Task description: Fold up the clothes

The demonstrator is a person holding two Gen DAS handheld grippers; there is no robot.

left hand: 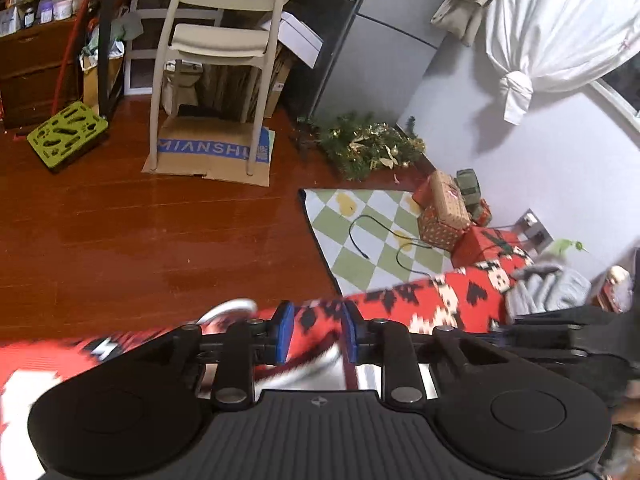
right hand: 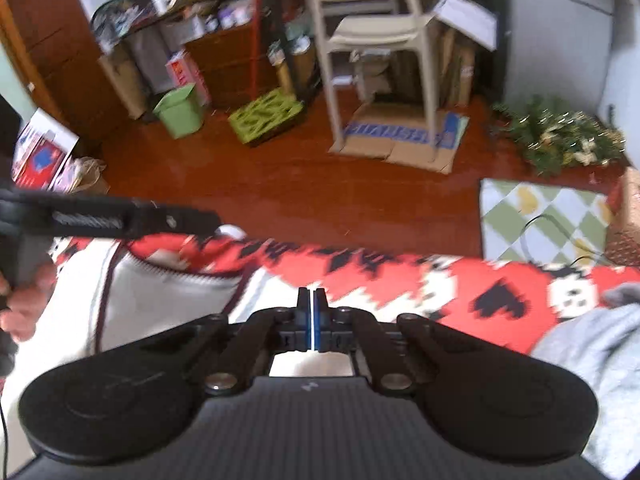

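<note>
A white garment with dark trim (right hand: 168, 300) lies on a red, black and white patterned blanket (right hand: 400, 272). My right gripper (right hand: 311, 308) hovers over the garment's right part, its blue pads together with only a hairline between them and no cloth visibly pinched. My left gripper (left hand: 317, 332) has its blue pads apart. The blanket (left hand: 420, 300) shows through the gap and blurred white cloth (left hand: 320, 364) sits low between the jaws, not visibly pressed. Seen from the right wrist, the left gripper (right hand: 212, 220) reaches in from the left at the garment's far edge, held by a hand (right hand: 24, 300).
A grey garment (right hand: 592, 344) lies bunched on the blanket at the right. Beyond the bed is a wooden floor with a beige chair (left hand: 224, 40) on flattened cardboard, a checked rug (left hand: 372, 236) with a black cable, wrapped gift boxes (left hand: 444, 216) and a green wreath (left hand: 372, 144).
</note>
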